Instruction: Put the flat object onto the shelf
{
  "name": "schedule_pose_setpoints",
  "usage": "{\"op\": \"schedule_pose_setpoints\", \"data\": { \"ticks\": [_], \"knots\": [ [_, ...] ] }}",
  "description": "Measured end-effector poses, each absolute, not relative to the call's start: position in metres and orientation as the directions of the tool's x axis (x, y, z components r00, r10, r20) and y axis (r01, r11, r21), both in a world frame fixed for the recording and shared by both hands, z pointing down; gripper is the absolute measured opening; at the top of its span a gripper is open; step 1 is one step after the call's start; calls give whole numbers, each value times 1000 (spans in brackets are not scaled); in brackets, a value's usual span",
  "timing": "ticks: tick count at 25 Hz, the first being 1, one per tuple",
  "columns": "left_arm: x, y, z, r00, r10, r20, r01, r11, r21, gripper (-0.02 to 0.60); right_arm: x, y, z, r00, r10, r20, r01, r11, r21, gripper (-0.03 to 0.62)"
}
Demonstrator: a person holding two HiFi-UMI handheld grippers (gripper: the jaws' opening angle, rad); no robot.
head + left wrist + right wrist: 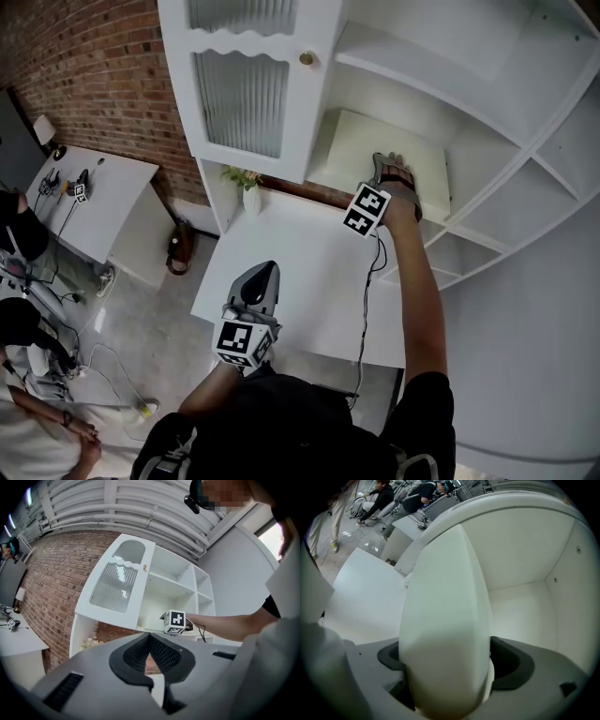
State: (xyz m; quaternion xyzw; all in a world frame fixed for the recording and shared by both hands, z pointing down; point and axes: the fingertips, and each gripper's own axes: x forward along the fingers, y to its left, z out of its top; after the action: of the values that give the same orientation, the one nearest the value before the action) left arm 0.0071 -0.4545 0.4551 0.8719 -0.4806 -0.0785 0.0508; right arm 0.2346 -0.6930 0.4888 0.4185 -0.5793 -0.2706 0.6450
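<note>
Status at shelf. Noted pale flat board (361,141) lying on the floor of the wide compartment of white shelf unit (427,56), just right of cabinet door (242,98) with ribbed glass and small brass knob (306,59).

Found right gripper (386,161) reaching into that compartment at the board's near right part, marker cube (367,209) turned up toward the head camera, bare forearm (417,281) stretched out behind it. Read from right gripper view: jaws spread wide, board's rounded edge standing between them and filling most of the gap, dark pads showing on either side, no clear squeeze on it. Contact of the pads with the board's faces: not settled. Seen past the board: white back and side walls of the compartment.

Found left gripper (265,274) low over near edge of white table (309,253), well apart from the shelf unit, nose pointed toward it. Read from left gripper view: jaws brought together at the tips, nothing between them — only a thin slit lower down. Right gripper's cube and arm in sight beyond, at the shelf.

Logged also: small white vase (248,192) with green sprig below the cabinet door, beside brick wall (103,84); black cable (372,267) trailing from right gripper across the table; second white desk (94,192) at far left with small items on it; people at the left edge — partly cut off.
</note>
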Motion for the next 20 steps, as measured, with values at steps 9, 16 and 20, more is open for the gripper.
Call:
{"op": "schedule_pose_setpoints", "data": {
  "ticks": [9, 16, 20],
  "knots": [
    [4, -445, 454, 524, -847, -83, -833, -531, 157, 9, 236, -696, 488, 196, -833, 517, -127, 501, 856, 508],
    [5, -436, 451, 522, -849, -84, -835, -529, 150, 9, 220, -671, 474, 152, -856, 494, -122, 480, 869, 506],
    [8, -426, 447, 526, -845, -92, -834, -534, 141, 9, 213, -639, 465, 81, -853, 515, -207, 491, 846, 505]
  ]
}}
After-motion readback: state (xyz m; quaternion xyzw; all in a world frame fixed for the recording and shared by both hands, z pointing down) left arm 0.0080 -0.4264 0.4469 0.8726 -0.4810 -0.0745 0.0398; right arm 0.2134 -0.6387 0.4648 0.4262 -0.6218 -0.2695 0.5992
